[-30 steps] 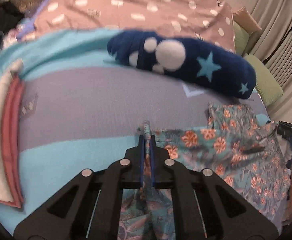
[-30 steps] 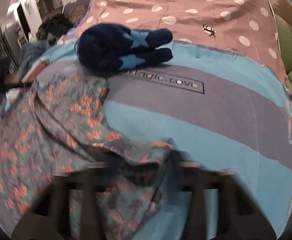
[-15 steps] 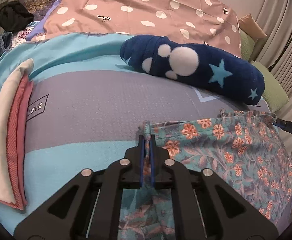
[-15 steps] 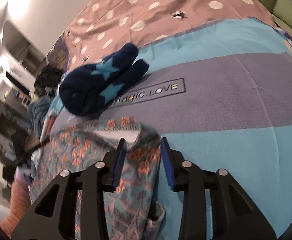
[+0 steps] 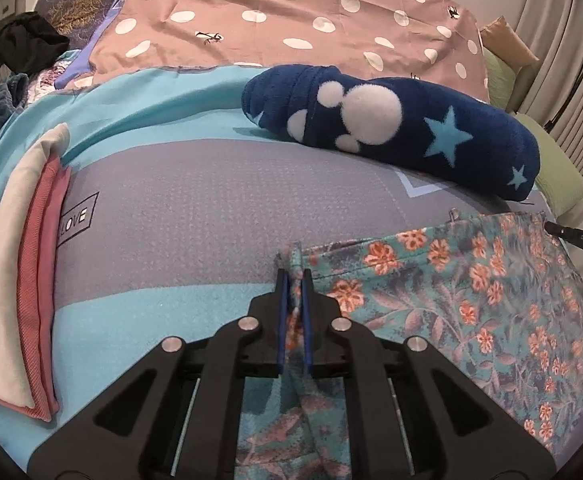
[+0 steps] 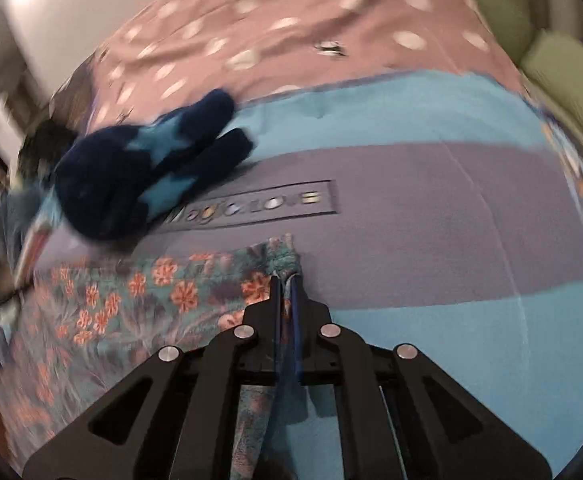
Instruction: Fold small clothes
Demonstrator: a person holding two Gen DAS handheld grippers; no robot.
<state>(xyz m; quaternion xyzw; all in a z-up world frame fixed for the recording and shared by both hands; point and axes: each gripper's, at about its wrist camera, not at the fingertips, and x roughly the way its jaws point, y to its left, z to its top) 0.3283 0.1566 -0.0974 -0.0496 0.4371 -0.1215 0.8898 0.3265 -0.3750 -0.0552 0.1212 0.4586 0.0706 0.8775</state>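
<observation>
Currently we hold the floral garment [image 5: 467, 292], teal with orange flowers, spread flat on the striped bedspread [image 5: 195, 208] below the navy fleece roll [image 5: 403, 128]. Our left gripper [image 5: 293, 280] pinches its left corner. Our right gripper [image 6: 285, 284], whose jaws have just been closing, now clamps the right corner; the cloth, bunched a second ago, lies stretched.

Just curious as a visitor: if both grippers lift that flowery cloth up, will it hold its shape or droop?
The flowery cloth will probably droop: it bunches into thin folds inside the left gripper and the right gripper. It looks light, so likely sags between them.
</observation>
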